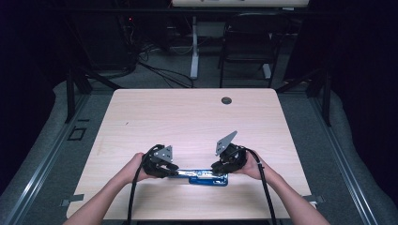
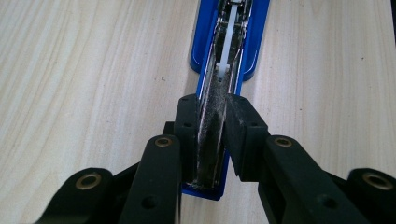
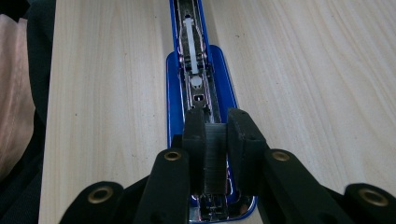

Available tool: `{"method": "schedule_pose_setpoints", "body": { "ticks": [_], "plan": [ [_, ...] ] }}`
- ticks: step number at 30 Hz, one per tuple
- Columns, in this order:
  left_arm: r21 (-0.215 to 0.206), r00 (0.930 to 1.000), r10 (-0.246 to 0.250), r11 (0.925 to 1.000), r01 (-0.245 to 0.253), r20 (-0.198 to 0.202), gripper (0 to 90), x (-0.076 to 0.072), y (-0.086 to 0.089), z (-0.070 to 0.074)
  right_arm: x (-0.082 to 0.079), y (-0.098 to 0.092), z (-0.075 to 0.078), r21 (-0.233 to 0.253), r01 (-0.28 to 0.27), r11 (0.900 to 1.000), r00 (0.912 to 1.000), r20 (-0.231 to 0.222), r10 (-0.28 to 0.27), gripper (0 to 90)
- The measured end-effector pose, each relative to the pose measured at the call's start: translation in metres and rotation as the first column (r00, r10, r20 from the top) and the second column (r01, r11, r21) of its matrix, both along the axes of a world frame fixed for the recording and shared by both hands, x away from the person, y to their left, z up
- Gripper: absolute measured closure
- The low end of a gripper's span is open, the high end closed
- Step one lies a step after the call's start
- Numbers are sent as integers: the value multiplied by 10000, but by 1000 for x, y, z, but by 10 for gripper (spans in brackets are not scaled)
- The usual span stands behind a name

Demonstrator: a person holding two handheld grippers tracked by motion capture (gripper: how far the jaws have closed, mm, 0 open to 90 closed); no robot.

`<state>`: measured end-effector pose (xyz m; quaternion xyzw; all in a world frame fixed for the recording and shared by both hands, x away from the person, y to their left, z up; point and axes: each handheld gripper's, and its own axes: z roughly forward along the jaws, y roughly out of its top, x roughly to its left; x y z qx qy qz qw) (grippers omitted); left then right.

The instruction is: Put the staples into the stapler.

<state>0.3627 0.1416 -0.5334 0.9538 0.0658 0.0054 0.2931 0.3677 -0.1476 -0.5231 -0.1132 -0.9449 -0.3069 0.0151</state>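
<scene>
The tabletop (image 1: pixel 187 117) is pale wood grain, with a small dark round grommet (image 1: pixel 226 100) near its far edge. Beyond it, on the floor, stand a dark chair (image 1: pixel 248 42) and a white table leg (image 1: pixel 194 47) among loose cables.

Near the person's edge of the tabletop lies a blue stapler (image 1: pixel 202 176), opened out flat and stretched crosswise between the two hands. Its blue base rests on the wood and its metal magazine channel faces up (a white pusher strip runs along the channel, plain in both gripper views).

The left hand-held gripper (image 1: pixel 165 168) comes in from the left end of the stapler. In the left gripper view its jaws are pressed against either side of the stapler's (image 2: pixel 219 70) metal arm, pinching it edge-on.

The right hand-held gripper (image 1: pixel 224 165) sits over the right end. In the right gripper view its jaws are closed on a dark ribbed block, a strip of staples (image 3: pixel 215 158), held just above the open channel of the stapler (image 3: pixel 198 84); whether the strip touches the channel cannot be told.
</scene>
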Motion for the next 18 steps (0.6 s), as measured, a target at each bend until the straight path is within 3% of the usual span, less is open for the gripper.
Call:
{"method": "schedule_pose_setpoints", "body": {
  "ticks": [8,18],
  "plan": [
    [14,10000,3,10000,-3,5,751,0,0,0,-3,1,1,126,-159,9998,9997,187,157,785],
    [13,10000,-3,10000,3,-1,752,0,0,0,-3,1,-1,-313,-395,9987,9986,328,405,786]
  ]
}}
